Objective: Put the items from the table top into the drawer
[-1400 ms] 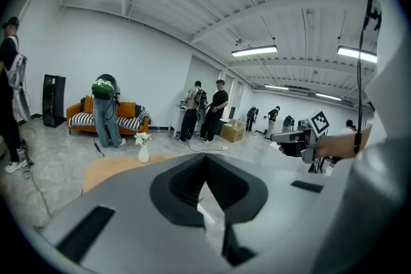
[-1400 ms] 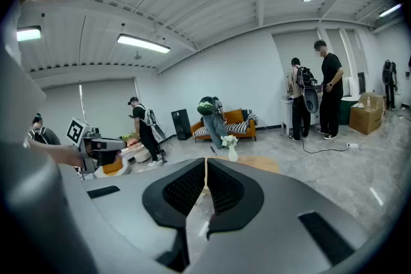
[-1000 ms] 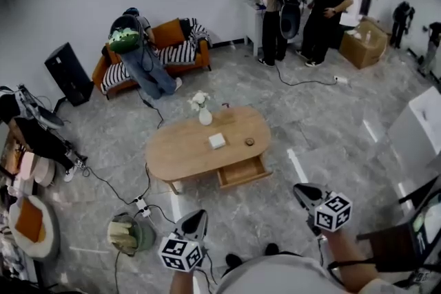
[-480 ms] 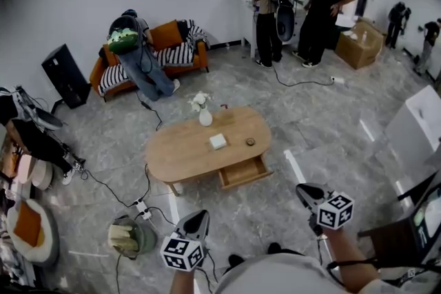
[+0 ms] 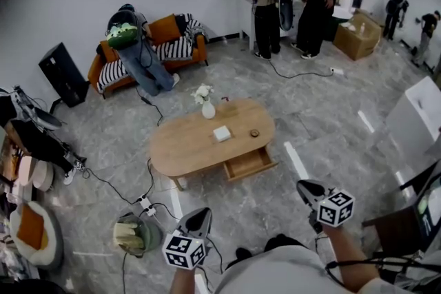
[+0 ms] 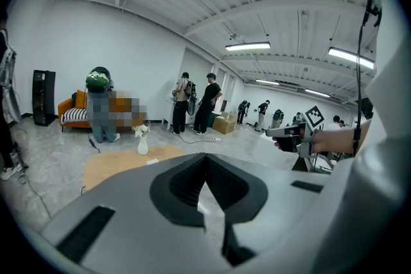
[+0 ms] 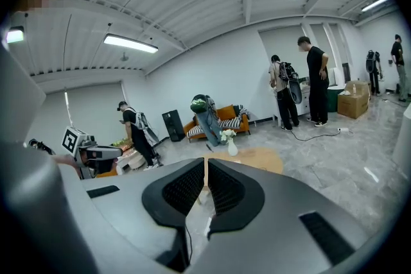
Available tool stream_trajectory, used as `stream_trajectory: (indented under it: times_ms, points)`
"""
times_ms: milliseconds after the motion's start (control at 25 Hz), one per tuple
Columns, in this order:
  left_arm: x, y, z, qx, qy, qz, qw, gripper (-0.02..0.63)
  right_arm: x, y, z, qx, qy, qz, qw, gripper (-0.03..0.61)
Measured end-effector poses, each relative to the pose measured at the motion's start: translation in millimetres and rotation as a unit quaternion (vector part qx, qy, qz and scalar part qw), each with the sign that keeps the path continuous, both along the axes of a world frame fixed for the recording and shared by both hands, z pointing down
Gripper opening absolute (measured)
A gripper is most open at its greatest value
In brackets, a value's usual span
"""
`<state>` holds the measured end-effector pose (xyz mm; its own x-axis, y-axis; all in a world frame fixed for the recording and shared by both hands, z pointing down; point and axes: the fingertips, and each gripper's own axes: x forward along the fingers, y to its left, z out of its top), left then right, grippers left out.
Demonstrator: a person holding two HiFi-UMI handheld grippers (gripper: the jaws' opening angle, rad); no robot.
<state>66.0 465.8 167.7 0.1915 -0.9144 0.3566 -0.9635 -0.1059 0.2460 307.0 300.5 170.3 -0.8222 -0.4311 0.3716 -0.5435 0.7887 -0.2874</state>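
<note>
Three items are seen on the oval light-wood desk (image 5: 179, 155): a small white vase with pale flowers (image 5: 208, 110), a flat white square box (image 5: 222, 133) and a small dark round object (image 5: 254, 133). An open wooden drawer (image 5: 251, 163) is pulled out at the near side. The left tongs (image 5: 198, 215) and the right tongs (image 5: 303, 185) are held closed and empty, well apart from the desk. The vase is judged fragile and top-heavy, best taken round its body. The box is judged light and stiff, best pinched across opposite edges. The round object is too small to be judged.
</note>
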Motion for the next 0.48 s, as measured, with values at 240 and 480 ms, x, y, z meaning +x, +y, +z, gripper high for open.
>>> stream_trajectory:
  times_ms: [240, 480]
  points:
    - [-7, 9, 5, -0.004, 0.006, -0.002, 1.0, 0.002, -5, 9, 11, -0.011, 0.01, 0.003, 1.0, 0.041]
    - [-16, 8, 9, -0.01, 0.011, -0.007, 0.9999, 0.001, -16, 4, 15, -0.019, 0.018, 0.002, 1.0, 0.041]
